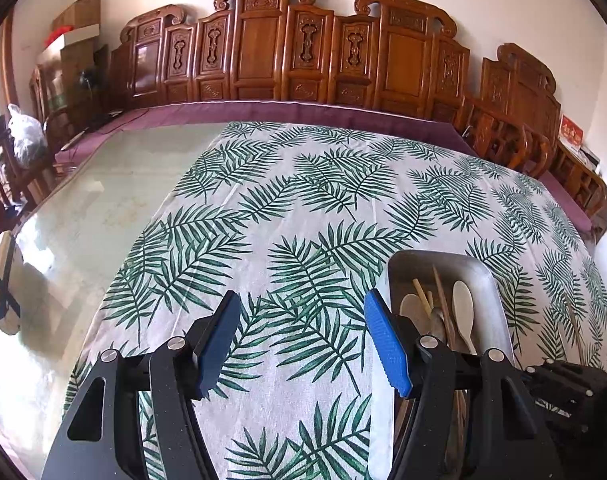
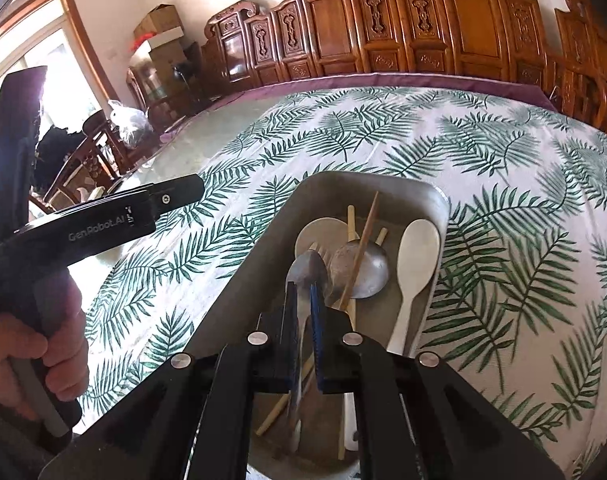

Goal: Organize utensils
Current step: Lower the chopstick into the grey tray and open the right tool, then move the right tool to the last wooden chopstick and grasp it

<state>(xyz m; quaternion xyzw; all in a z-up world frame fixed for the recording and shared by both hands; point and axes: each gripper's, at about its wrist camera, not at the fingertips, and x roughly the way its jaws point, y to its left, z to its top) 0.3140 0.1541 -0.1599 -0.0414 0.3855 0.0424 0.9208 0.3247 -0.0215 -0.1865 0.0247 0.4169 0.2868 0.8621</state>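
Note:
A metal tray (image 2: 239, 280) sits on the leaf-print tablecloth (image 2: 523, 208) and holds a white rice paddle (image 2: 417, 256), a metal ladle (image 2: 363, 272), wooden chopsticks (image 2: 361, 252) and other utensils. My right gripper (image 2: 302, 292) is over the tray, shut on a metal spoon (image 2: 307, 270) whose bowl sticks out past the fingertips. My left gripper (image 1: 303, 312) is open and empty over the cloth, left of the tray (image 1: 487, 280). The left gripper's body (image 2: 103, 220) shows in the right wrist view.
Carved wooden chairs (image 1: 263, 48) line the table's far side. Bare glass tabletop (image 1: 103, 200) lies left of the cloth. A wooden object (image 1: 1, 280) sits at the far left edge. A loose chopstick (image 1: 575, 324) lies on the cloth right of the tray.

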